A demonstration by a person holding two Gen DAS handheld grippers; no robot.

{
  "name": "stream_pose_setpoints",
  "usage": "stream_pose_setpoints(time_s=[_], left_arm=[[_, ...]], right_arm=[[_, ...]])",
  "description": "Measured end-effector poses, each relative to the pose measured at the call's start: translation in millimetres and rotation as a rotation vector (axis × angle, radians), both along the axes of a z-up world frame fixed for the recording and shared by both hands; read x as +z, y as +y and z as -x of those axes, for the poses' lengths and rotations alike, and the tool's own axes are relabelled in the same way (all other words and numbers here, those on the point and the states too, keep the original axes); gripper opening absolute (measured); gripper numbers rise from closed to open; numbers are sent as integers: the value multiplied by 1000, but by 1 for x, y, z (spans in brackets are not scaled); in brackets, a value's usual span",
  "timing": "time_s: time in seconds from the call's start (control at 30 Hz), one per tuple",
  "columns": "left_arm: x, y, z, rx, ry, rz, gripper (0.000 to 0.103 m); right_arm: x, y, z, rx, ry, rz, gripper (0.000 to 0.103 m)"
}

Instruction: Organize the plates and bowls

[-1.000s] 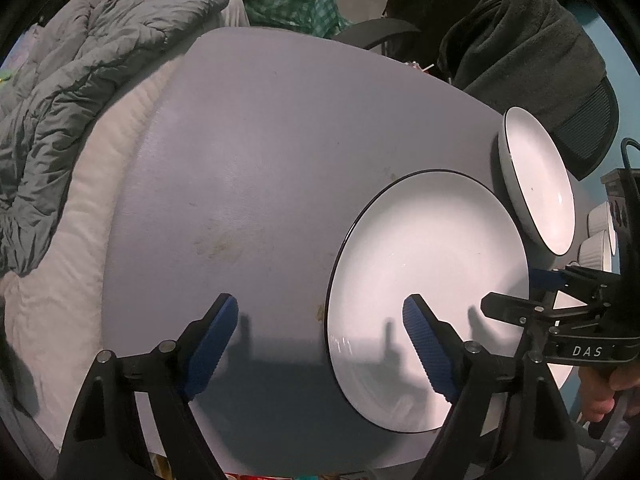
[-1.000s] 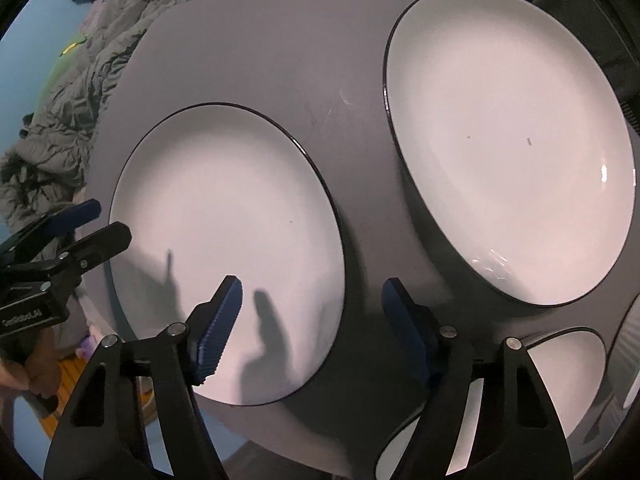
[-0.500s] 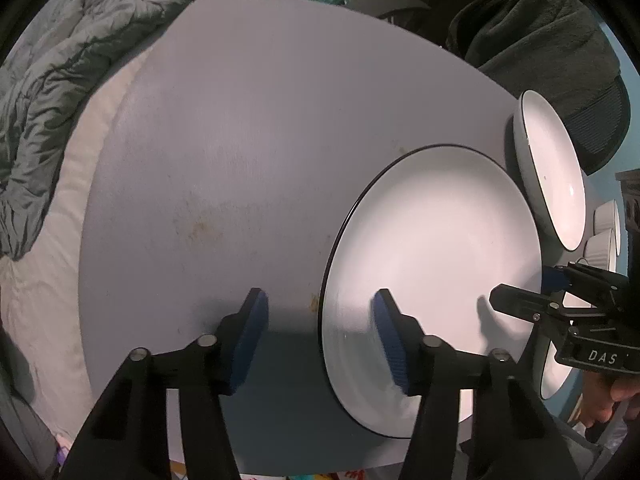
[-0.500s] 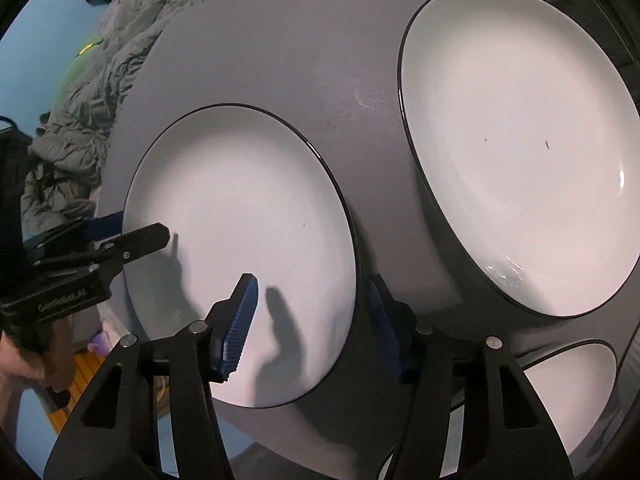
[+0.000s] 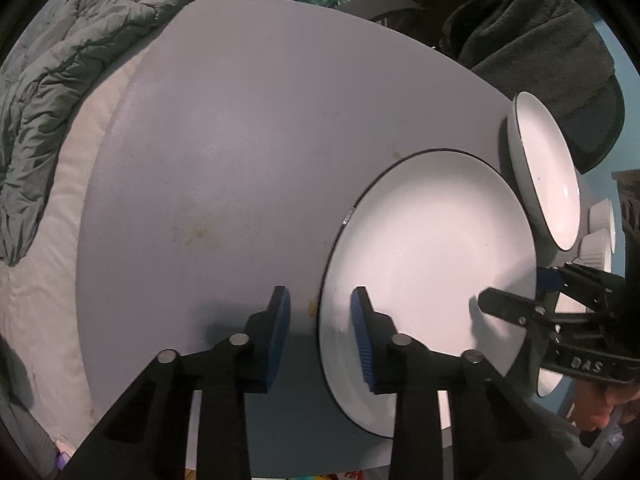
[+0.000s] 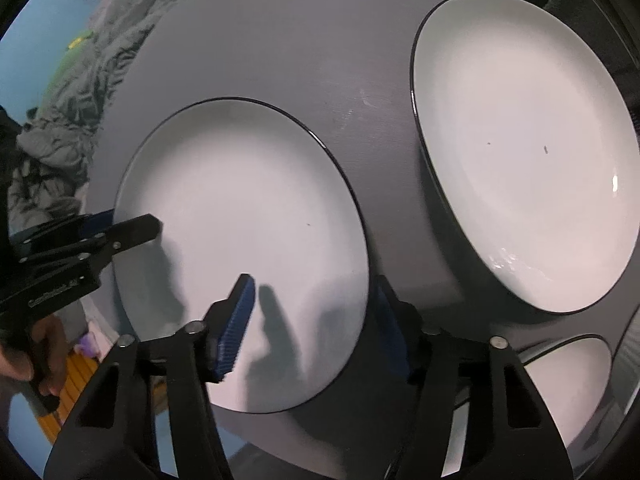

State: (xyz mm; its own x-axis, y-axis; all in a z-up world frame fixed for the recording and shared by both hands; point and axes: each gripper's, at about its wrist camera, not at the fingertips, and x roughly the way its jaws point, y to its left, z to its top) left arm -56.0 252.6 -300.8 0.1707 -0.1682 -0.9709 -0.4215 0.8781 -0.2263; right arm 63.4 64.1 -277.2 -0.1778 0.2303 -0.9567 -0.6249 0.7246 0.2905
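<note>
The left gripper's (image 5: 320,320) fingers (image 5: 362,334), just narrowing, straddle the near plate's (image 5: 432,256) left rim without pinching; the right gripper's (image 6: 314,312) fingers (image 6: 236,320), closing too, straddle its right rim. A second plate (image 6: 524,148) and ribbed bowls (image 5: 598,236) crowd the grey surface (image 5: 240,140) rightward; bedding (image 5: 60,92) lies left.

Both hand-held grippers (image 5: 320,328) (image 6: 312,312) downward, jaws narrowing.
</note>
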Motion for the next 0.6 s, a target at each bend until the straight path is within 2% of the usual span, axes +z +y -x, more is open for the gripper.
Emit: stream_pose_setpoints(time_s=[0.1,0.13,0.2,0.47,0.6], left_arm=[[-5,3,2,0,10,37,27],[-6,4,2,0,13,41,27],[-8,7,3,-8,22,54,25],[-12,16,6,-45,41,47,22],[-12,22,8,-18,49,74,21]], right_arm=[[-1,1,-1,-2,-18,34,39],[-1,0,-2,-6,-21,39,37],[-1,-2,-4,-17,-6,30,25],[-8,-7,-15,-86,113,-4,19],[-7,-4,-14,-77,123,-1,17]])
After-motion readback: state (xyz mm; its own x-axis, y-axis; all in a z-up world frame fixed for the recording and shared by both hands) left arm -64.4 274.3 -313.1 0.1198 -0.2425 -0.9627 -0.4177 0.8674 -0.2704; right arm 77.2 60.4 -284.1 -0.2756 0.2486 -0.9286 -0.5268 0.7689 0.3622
